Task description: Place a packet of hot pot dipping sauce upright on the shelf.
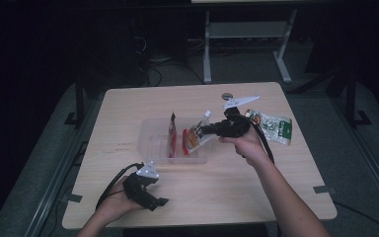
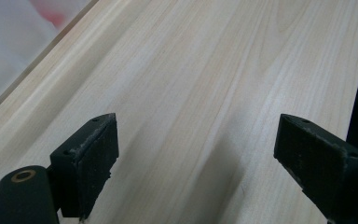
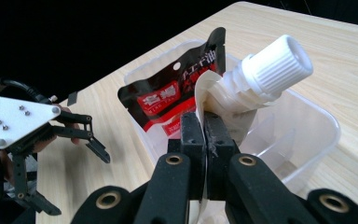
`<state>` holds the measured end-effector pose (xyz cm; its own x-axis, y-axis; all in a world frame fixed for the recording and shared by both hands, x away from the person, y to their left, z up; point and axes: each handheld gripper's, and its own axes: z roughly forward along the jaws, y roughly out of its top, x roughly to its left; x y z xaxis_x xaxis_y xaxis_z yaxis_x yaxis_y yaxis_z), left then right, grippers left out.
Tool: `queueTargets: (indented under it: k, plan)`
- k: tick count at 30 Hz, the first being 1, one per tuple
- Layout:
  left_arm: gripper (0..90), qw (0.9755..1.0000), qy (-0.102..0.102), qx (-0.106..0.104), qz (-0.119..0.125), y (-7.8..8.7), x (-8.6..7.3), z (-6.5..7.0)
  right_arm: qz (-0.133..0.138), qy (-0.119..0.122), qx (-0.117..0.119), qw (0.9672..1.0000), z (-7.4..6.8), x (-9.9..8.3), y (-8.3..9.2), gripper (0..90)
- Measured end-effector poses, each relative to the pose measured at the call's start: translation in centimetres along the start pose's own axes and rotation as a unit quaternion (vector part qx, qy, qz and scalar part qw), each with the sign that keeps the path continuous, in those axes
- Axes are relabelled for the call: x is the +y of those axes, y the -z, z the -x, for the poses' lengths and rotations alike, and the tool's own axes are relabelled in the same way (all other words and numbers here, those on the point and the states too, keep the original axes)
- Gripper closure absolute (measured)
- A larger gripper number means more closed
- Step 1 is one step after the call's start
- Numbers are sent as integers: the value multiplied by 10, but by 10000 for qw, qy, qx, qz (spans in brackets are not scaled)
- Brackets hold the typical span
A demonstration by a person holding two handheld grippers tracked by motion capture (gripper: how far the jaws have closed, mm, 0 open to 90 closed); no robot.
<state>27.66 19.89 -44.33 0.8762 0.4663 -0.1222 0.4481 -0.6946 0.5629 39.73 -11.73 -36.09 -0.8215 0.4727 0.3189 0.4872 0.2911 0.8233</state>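
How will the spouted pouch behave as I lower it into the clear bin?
Likely floppy: the spouted pouch creases where the right hand-held gripper pinches its thin edge. Probably top-heavy: the white cap sticks out past the grip, so it may swing or sag. Once released in the clear bin, it will probably lean, as the red packet does.

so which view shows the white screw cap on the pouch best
The right gripper view: the white screw cap is close and sharp, its ridges clear. The high view has it as a small white tip over the clear bin.
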Motion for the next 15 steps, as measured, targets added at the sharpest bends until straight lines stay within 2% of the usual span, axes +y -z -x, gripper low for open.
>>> queueTargets:
  k: [7, 13, 15]
  plan:
    - [133, 10000, -57, -19, -39, -2, 1, 1, -6, 9, 70, 10000, -4, 5, -10, 883]
    - [133, 10000, -10, -37, 9, -1, 0, 2, -63, 78, 82, 9999, -9, 11, -21, 883]
    - [134, 9999, -83, -28, -65, -1, 0, 0, -76, 118, 90, 9999, -10, 11, -25, 883]
